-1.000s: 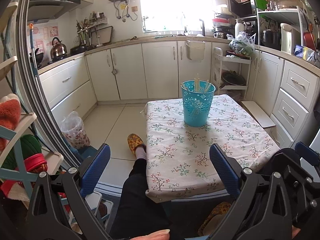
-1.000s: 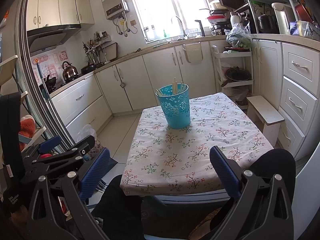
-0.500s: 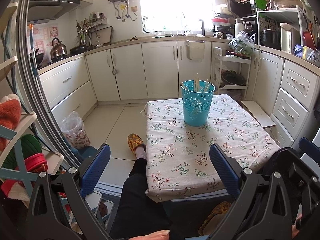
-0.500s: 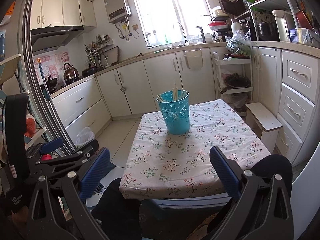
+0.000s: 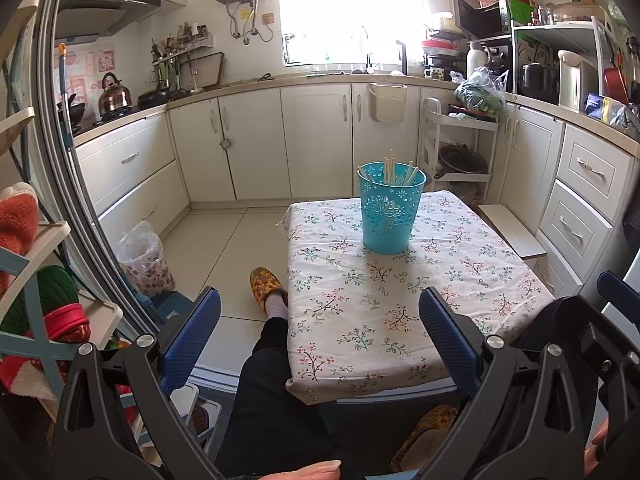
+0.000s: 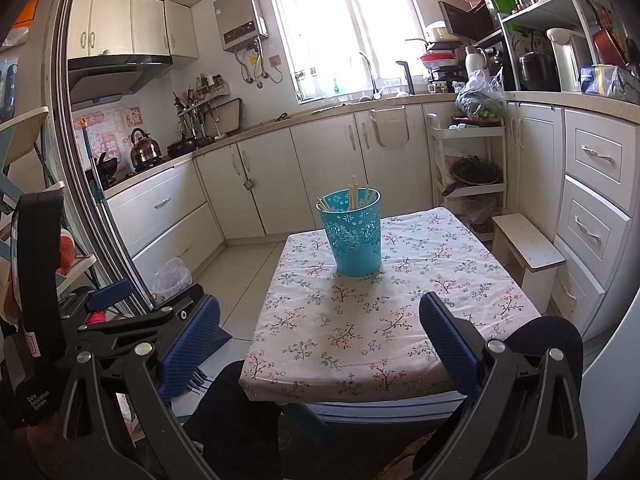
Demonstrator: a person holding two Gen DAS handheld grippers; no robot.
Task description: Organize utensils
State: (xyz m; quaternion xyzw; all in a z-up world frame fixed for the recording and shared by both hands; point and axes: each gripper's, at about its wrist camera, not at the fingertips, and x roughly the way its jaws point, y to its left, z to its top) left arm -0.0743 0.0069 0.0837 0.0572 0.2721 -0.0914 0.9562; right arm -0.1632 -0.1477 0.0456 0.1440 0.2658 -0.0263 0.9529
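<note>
A turquoise perforated cup (image 5: 388, 210) stands on the far part of a small table with a floral cloth (image 5: 400, 304). Several pale chopsticks (image 5: 390, 168) stick out of it. It also shows in the right wrist view (image 6: 354, 234). My left gripper (image 5: 320, 340) is open and empty, held back over the table's near edge and my lap. My right gripper (image 6: 320, 344) is open and empty, also near the table's front edge. The left gripper's body (image 6: 120, 312) shows at the left of the right wrist view.
Kitchen cabinets (image 5: 316, 140) run along the back and right walls. A white step stool (image 6: 528, 256) stands right of the table. A bagged bin (image 5: 144, 258) stands on the floor at left. A shelf rack (image 5: 36, 280) is at far left. My legs are under the table.
The right gripper has tilted upward and pulled back a little, so the cup sits lower and smaller in its view. The left gripper has barely moved.
</note>
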